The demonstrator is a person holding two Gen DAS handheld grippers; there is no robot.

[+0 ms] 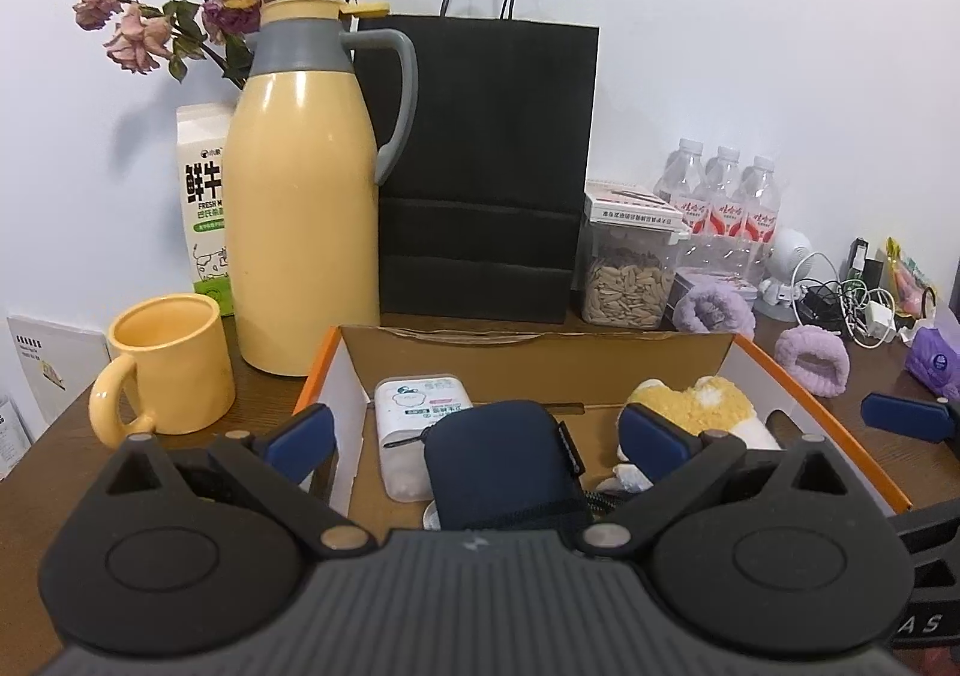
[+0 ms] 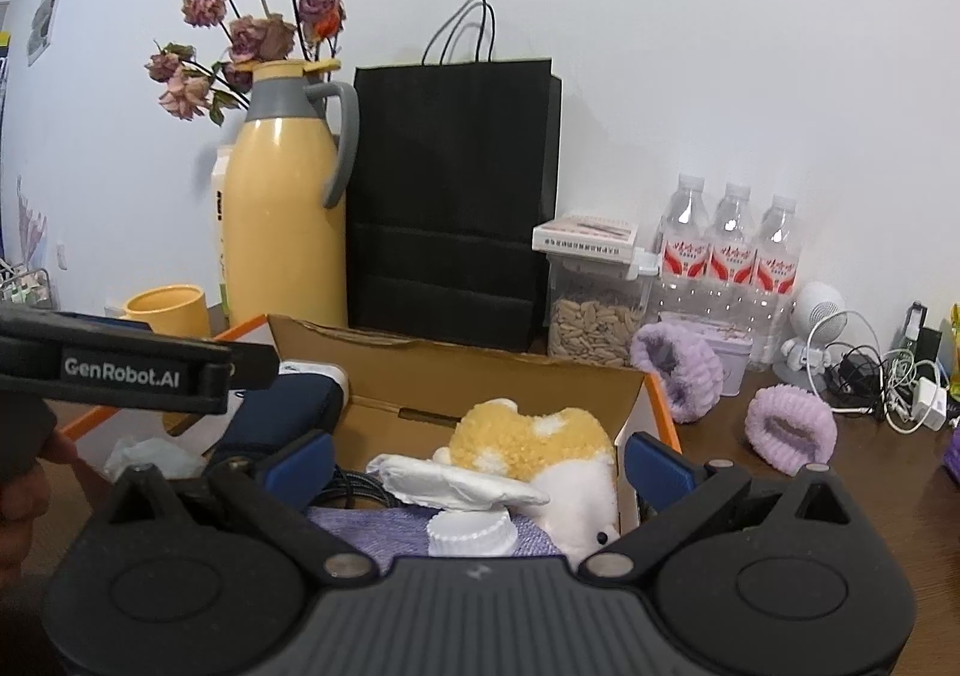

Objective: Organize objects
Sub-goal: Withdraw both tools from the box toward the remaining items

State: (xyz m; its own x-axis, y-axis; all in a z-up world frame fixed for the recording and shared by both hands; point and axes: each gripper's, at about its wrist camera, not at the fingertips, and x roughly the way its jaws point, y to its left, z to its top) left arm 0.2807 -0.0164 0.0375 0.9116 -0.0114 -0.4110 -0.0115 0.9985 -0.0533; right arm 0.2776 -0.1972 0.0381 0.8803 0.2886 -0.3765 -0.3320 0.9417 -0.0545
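Observation:
An open cardboard box [image 1: 540,352] with orange edges sits on the brown table. Inside lie a navy zip pouch [image 1: 501,466], a white wipes pack [image 1: 408,424] and a yellow-and-white plush toy [image 1: 702,406]. My left gripper [image 1: 477,436] hangs open over the box, its blue pads either side of the pouch and apart from it. My right gripper [image 2: 477,463] is open above the box's [image 2: 480,370] right end, over the plush toy [image 2: 534,442], a white packet [image 2: 456,481], a white cap [image 2: 471,535] and purple cloth [image 2: 372,526]. Nothing is held.
Behind the box stand a yellow thermos [image 1: 300,196], yellow mug [image 1: 168,364], milk carton [image 1: 201,208], black paper bag [image 1: 486,166], seed jar [image 1: 630,268] and water bottles [image 1: 726,196]. Two purple fuzzy bands [image 2: 789,430], cables [image 2: 888,382] and a small white fan [image 2: 819,322] lie right.

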